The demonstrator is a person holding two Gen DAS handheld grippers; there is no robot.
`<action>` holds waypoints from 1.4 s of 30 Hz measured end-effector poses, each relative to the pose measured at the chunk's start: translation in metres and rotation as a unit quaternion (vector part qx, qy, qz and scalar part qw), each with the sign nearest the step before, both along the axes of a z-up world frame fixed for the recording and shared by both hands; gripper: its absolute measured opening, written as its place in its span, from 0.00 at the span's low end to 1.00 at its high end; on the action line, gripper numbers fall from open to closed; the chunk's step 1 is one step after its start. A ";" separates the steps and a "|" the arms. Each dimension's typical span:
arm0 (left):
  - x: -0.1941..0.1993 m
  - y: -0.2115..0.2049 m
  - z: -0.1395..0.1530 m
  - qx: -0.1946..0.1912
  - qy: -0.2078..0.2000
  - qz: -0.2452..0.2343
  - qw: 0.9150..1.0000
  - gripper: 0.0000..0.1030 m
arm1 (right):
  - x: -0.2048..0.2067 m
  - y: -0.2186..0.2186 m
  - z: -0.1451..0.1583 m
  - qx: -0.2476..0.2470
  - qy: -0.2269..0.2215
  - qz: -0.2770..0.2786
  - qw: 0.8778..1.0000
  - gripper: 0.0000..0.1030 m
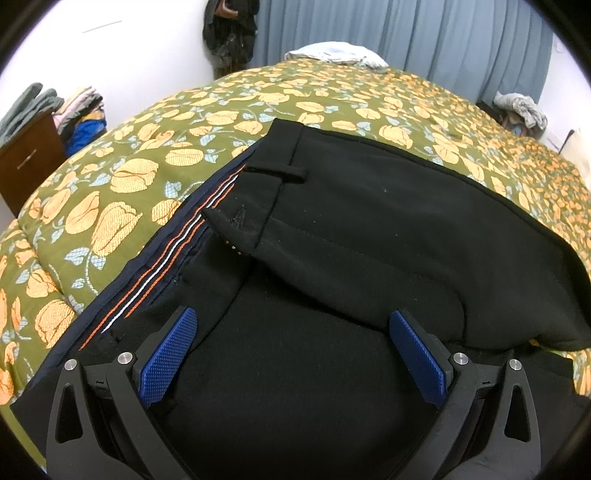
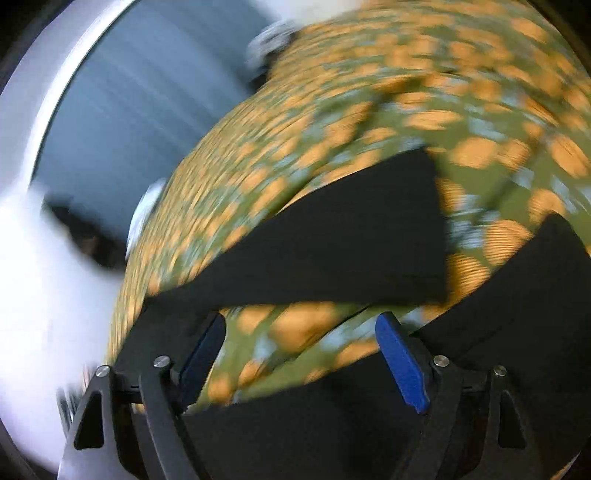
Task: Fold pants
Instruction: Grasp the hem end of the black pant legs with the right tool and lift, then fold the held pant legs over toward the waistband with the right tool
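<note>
A bed (image 1: 155, 140) covered by an olive-green spread with orange flowers carries everything. Black pants (image 1: 369, 229) lie directly on it, the waistband turned out to show orange and white stripes. At the bed's far edge rests a white, rumpled pillow (image 1: 336, 53).

- We count one pair of black pants (image 1: 362, 229) on the bed (image 1: 122, 206).
- We count two grippers: the left (image 1: 291, 325) and the right (image 2: 301, 328), each with two blue pads.
- We count one pillow (image 1: 336, 53) at the bed's far edge.
- We count one curtain (image 1: 406, 33).
- We count one wooden cabinet (image 1: 29, 158), with clothes stacked on top.
</note>
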State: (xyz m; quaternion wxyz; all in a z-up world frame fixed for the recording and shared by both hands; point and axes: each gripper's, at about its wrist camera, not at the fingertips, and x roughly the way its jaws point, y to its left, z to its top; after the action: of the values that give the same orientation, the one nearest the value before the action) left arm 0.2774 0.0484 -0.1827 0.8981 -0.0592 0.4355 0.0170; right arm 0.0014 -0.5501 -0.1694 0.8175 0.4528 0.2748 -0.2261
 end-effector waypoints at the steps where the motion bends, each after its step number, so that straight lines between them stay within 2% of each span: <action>1: 0.000 0.000 0.000 0.000 -0.002 0.000 1.000 1.00 | -0.006 -0.007 -0.003 0.016 -0.013 -0.030 0.999 0.73; 2: -0.001 0.000 0.000 0.001 -0.003 0.000 1.000 1.00 | -0.010 -0.012 -0.007 0.031 -0.024 -0.050 0.998 0.69; 3: -0.001 -0.001 0.000 0.002 -0.003 0.001 1.000 1.00 | -0.009 -0.016 -0.010 0.040 -0.025 -0.056 0.997 0.52; 4: -0.001 -0.001 0.000 0.003 -0.003 0.001 1.000 1.00 | -0.008 -0.020 -0.013 0.047 -0.016 -0.057 0.997 0.19; 5: -0.001 -0.001 0.000 0.003 -0.003 0.001 1.000 1.00 | -0.008 -0.021 -0.014 0.045 -0.004 -0.058 0.997 0.06; 6: -0.001 -0.001 0.000 0.002 -0.003 0.001 1.000 1.00 | -0.008 -0.020 -0.009 0.032 -0.002 -0.058 0.998 0.05; 11: 0.000 -0.001 0.001 -0.001 0.003 0.000 1.000 1.00 | 0.000 -0.008 0.036 -0.039 -0.011 -0.007 0.999 0.04; 14: 0.000 -0.001 0.001 0.000 0.003 0.001 1.000 1.00 | 0.004 -0.008 0.043 -0.058 0.012 0.021 0.998 0.05; 17: 0.001 -0.002 0.001 0.003 0.002 0.001 1.000 1.00 | 0.011 -0.016 0.026 -0.051 0.040 0.028 0.997 0.10; 19: 0.001 -0.002 0.001 0.004 0.001 0.001 1.000 1.00 | 0.010 -0.021 0.010 -0.034 0.042 0.026 0.998 0.30; 21: 0.001 -0.002 0.001 0.004 0.002 0.001 1.000 1.00 | 0.006 -0.021 0.000 -0.026 0.033 0.020 0.999 0.42; 28: 0.001 -0.001 0.001 0.005 0.001 0.001 1.000 1.00 | -0.009 -0.026 0.001 -0.027 -0.017 -0.029 0.999 0.43; 35: 0.001 -0.001 0.001 0.006 0.001 0.001 1.000 1.00 | -0.008 -0.045 -0.002 0.025 -0.032 -0.074 0.996 0.44; 37: 0.001 -0.001 0.001 0.006 0.001 0.001 1.000 1.00 | -0.011 -0.044 0.003 0.032 -0.045 -0.074 0.996 0.53; 39: 0.001 -0.001 0.001 0.007 0.000 0.001 1.000 1.00 | -0.011 -0.039 0.007 0.024 -0.048 -0.068 0.996 0.57; 42: 0.001 -0.001 0.001 0.008 0.000 0.001 1.000 1.00 | -0.006 -0.039 0.006 0.017 -0.038 -0.054 0.998 0.57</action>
State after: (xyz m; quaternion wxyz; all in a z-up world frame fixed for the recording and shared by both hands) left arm 0.2785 0.0477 -0.1819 0.8986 -0.0524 0.4350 0.0219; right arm -0.0042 -0.5894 -0.1637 0.8062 0.4891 0.2225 -0.2478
